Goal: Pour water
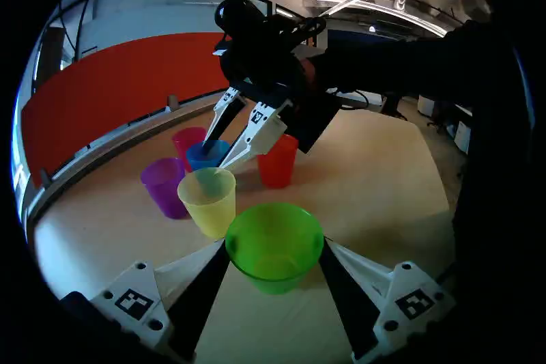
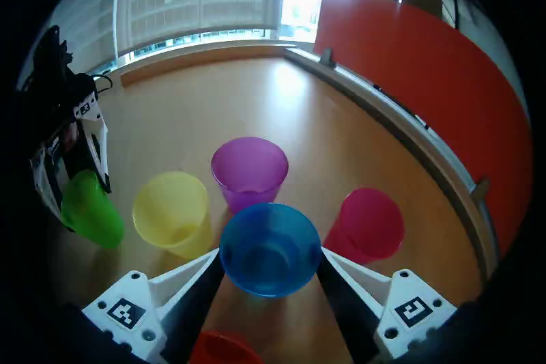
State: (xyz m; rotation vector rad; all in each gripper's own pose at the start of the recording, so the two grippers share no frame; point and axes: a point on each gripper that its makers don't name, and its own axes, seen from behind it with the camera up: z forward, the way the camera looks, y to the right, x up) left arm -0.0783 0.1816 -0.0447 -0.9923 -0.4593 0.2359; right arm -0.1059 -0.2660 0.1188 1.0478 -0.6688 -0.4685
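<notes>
My left gripper is shut on a green cup, held upright just above the wooden table. Beyond it stand a yellow cup, a purple cup, a pink cup and a red cup. My right gripper grips a blue cup behind the yellow one. In the right gripper view, that gripper is shut on the blue cup, with the purple cup, yellow cup and pink cup just ahead. The left gripper holds the green cup at far left.
A red wall panel runs along the table's far edge above a raised ledge. The red cup sits just under my right gripper. A person's dark sleeve reaches in from the right. Bare tabletop lies towards the windows.
</notes>
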